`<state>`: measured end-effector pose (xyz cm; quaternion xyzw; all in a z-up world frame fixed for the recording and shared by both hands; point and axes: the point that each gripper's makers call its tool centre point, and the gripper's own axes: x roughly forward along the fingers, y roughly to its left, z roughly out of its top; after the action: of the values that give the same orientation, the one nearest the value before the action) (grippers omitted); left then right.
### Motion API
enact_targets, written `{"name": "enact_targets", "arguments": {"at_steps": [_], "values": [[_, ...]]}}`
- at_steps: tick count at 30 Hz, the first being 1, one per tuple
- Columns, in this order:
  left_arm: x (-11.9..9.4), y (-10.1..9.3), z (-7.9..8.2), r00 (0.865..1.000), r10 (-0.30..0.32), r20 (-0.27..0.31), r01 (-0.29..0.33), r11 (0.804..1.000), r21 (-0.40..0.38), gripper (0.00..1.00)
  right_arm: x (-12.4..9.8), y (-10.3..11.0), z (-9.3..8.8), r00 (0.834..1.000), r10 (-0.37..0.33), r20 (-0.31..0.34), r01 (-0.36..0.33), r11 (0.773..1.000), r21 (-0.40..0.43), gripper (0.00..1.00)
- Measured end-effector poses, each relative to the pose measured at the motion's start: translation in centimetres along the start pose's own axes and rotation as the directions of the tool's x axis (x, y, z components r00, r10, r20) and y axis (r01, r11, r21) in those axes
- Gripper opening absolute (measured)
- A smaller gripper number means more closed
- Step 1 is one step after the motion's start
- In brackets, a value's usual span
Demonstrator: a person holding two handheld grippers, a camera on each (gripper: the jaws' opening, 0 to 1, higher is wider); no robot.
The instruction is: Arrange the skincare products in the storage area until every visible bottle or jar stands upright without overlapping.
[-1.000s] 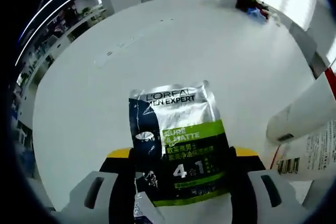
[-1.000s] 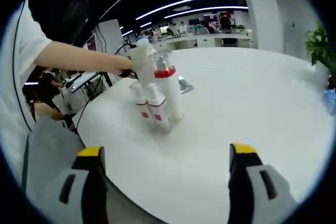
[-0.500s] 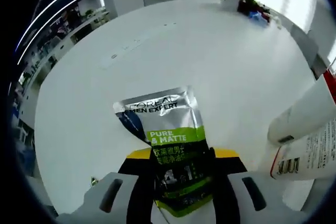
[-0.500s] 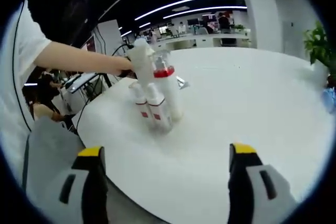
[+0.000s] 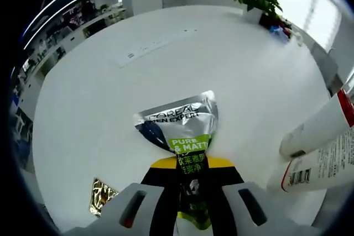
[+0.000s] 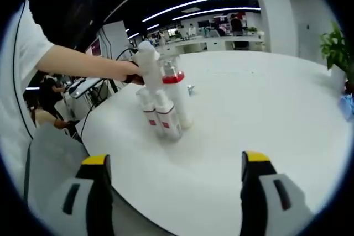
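We are pinching one sachet [image 5: 182, 131] between our left fingers [image 5: 160, 183], above the table [image 5: 99, 98]. Our right fingers [image 6: 94, 192] are spreading, near three tubes [image 6: 166, 109].

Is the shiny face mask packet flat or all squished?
Squished. The left gripper pinches the silver sachet at its middle, so the foil creases and narrows there while its top fans out above the white table.

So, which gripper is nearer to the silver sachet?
Left. The left gripper is shut on the silver sachet; the right gripper hangs open, well apart.
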<state>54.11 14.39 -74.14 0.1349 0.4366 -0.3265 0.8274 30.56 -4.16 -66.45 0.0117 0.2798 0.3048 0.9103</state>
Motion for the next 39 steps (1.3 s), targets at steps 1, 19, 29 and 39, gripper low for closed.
{"name": "enact_targets", "arguments": {"at_steps": [1, 19, 29, 39], "values": [[0.0, 0.0, 0.0, 1.0, 0.003, 0.0, -0.003, 1.0, 0.0, 0.12, 0.0, 0.0, 0.1, 1.0, -0.001, 0.002, 0.001, 1.0, -0.001, 0.98], [-1.8, 1.4, -0.2, 0.998, 0.051, 0.04, -0.048, 0.996, -0.072, 0.11, -0.3, 0.3, 0.6, 1.0, -0.002, 0.012, 0.002, 1.0, -0.011, 0.99], [-3.0, 2.3, 0.7, 0.991, 0.088, 0.1, -0.078, 0.992, -0.101, 0.11, -0.5, 0.4, 0.9, 1.0, -0.004, 0.02, 0.004, 1.0, -0.018, 0.99], [-4.0, 2.6, 1.5, 0.98, 0.101, 0.172, -0.077, 0.987, -0.139, 0.12, -0.6, 0.7, 1.2, 1.0, -0.002, 0.027, 0.002, 1.0, -0.025, 0.99]]}}
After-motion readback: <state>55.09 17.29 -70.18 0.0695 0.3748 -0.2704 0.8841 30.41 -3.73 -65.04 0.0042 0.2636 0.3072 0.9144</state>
